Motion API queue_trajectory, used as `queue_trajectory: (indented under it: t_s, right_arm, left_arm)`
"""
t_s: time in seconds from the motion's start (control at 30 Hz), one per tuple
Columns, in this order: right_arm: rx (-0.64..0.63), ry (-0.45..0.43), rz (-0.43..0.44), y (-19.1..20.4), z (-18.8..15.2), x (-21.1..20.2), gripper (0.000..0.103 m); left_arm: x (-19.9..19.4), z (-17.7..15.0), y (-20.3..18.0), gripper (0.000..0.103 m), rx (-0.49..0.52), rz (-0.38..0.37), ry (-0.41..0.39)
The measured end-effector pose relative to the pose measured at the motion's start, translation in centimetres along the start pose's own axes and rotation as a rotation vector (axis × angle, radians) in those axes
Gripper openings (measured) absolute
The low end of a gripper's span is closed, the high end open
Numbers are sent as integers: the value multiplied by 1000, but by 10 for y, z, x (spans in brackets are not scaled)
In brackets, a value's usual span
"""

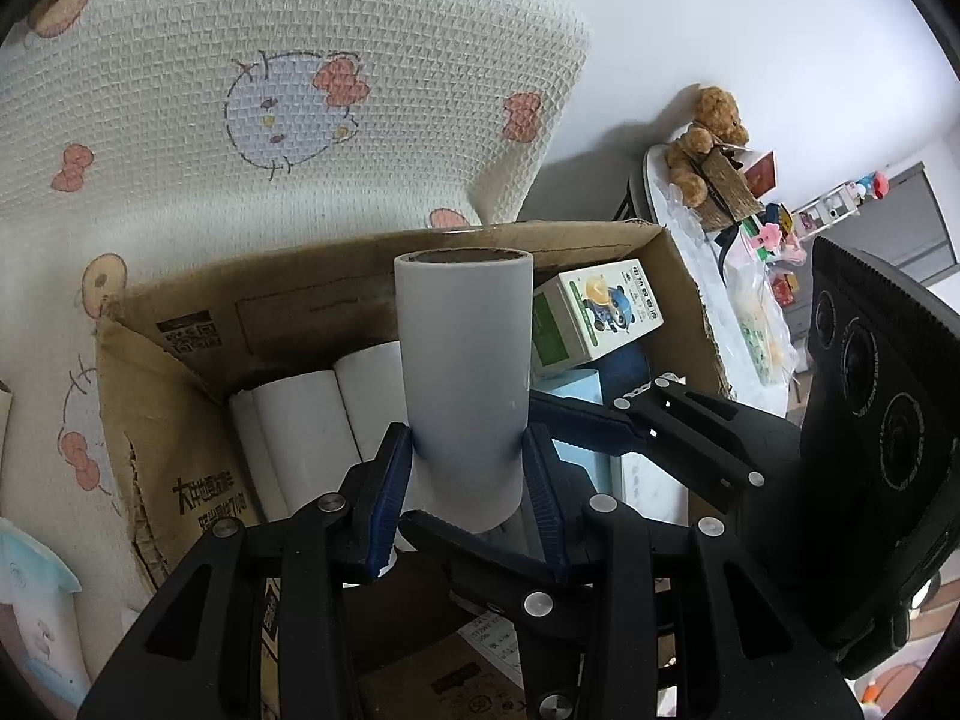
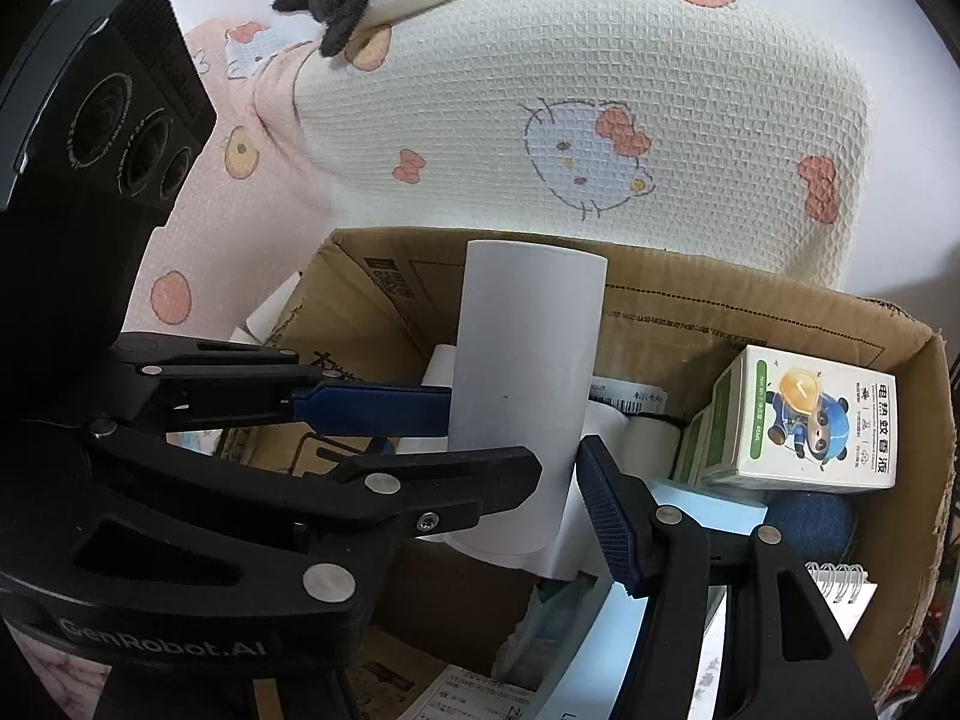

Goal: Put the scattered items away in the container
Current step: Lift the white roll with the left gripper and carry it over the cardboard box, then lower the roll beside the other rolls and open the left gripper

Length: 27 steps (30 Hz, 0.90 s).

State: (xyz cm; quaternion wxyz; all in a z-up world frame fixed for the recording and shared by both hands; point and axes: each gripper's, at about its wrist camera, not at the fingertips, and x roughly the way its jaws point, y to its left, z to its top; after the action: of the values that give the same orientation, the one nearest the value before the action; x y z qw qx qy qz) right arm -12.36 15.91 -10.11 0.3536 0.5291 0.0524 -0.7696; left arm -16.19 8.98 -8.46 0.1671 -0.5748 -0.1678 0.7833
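We read "GenRobot.AI" on our left gripper [image 2: 447, 420], tilted steeply down over the cardboard box [image 1: 180, 420], its jaws pinching an upright grey roll [image 1: 465, 384] beside the green-and-white carton [image 2: 810, 426] with a cartoon panda, while our right gripper's [image 1: 606, 426] jaws stand spread alongside, gripping nothing.

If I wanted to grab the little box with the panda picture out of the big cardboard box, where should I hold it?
Probably by its two broad printed faces, coming down from above. The panda box leans tilted in the far corner of the cardboard box, propped on other things. Its top edge is free, while the wall behind it and a smaller green box beside it would likely block a sideways reach.
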Motion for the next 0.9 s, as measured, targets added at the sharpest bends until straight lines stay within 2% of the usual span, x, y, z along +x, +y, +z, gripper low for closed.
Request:
queue_trajectory:
  t_s: [0.23,0.5,0.63,0.8,0.9]
  right_arm:
    - [45,24,29,-7,-5,-9,61]
    - [28,58,14,-10,-15,-6,61]
    - [-2,55,2,-8,-14,-4,61]
    - [-40,49,-31,-7,-15,-4,61]
    - [-55,49,-61,-8,-17,-5,61]
  left_arm:
    - [-3,-5,-10,42,32,-8,-4]
    - [15,-8,-11,42,27,2,51]
    - [22,-7,-3,42,-5,-12,79]
    - [24,-8,-3,42,5,25,76]
    - [22,-8,-2,42,3,11,76]
